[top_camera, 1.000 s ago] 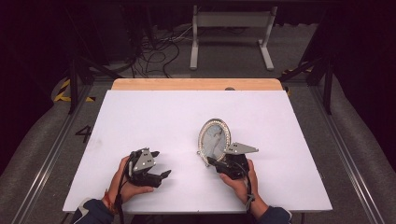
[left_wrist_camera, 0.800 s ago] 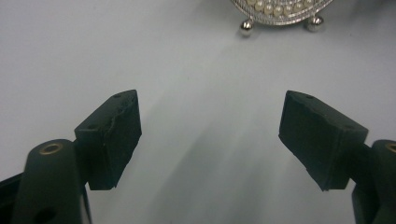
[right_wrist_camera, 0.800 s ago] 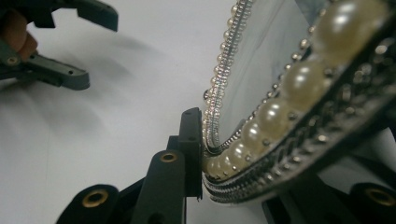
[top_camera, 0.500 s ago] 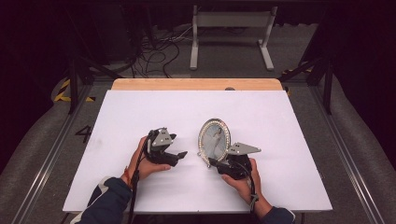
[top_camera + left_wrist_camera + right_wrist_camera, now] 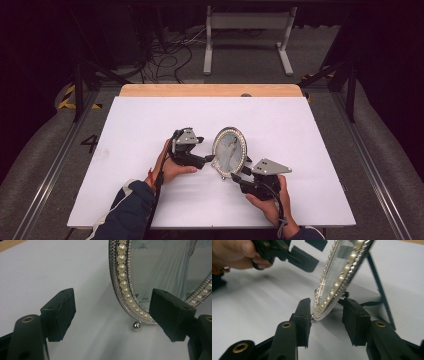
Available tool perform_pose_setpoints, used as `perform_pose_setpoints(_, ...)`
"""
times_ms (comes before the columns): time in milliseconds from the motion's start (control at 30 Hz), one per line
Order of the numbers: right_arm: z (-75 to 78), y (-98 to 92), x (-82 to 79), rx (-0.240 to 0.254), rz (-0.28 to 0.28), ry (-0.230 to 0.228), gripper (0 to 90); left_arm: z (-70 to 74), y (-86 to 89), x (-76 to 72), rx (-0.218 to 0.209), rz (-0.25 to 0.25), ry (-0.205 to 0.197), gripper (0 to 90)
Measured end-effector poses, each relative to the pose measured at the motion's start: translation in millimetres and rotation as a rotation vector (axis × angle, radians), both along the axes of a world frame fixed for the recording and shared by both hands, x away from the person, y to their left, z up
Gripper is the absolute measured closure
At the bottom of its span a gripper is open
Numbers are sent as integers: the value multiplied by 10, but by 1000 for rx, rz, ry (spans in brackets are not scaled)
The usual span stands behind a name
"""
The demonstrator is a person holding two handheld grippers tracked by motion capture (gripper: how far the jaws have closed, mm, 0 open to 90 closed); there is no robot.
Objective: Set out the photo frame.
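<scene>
Surface: white tabletop (image 5: 310, 150), wooden far edge | room: dark, floor cables (image 5: 170, 55) | left gripper (image 5: 112, 312) agape, empty | right gripper (image 5: 327, 315) just loosening around oval frame (image 5: 229, 151)

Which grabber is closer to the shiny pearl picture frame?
Right. The right gripper has its open jaws around the frame's bottom edge. The left gripper sits just beside the frame's left rim, jaws open.

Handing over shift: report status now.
Right gripper jaws just opening around oval pearl-rimmed photo frame. Left gripper open at its rim. Frame upright on table.
</scene>
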State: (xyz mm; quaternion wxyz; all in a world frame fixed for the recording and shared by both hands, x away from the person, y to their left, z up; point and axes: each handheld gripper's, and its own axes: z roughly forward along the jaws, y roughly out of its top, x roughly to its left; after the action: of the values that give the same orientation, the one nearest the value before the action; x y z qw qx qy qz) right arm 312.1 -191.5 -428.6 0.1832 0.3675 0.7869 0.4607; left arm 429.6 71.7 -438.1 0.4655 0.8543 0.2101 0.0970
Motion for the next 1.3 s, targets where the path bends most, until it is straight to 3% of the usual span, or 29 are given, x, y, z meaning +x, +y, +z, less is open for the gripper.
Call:
perform_pose_setpoints(100,46,-54,-63,16,-14,-23,625,-8,-75,26,-6,-23,5,220)
perform_pose_setpoints(233,91,-63,-101,21,-30,-55,687,-27,-146,46,17,-38,12,231)
perform_pose_setpoints(300,110,-81,-99,14,-46,-61,688,-29,-160,56,5,-55,23,227)
perform_pose_setpoints(367,125,-108,-95,43,-64,-64,695,-29,-162,59,-8,-75,33,242)
perform_pose_setpoints(500,144,-79,-84,52,-70,-80,764,-42,-180,56,-21,-117,52,276)
perform_pose_setpoints(567,145,-68,-85,53,-72,-84,774,-28,-191,41,-16,-141,41,311)
perform_pose_setpoints(967,150,-108,-62,65,-84,-70,784,-17,-138,5,-19,-134,61,404)
perform_pose_setpoints(1300,133,-132,4,59,-96,-74,803,7,5,-85,8,-131,44,457)
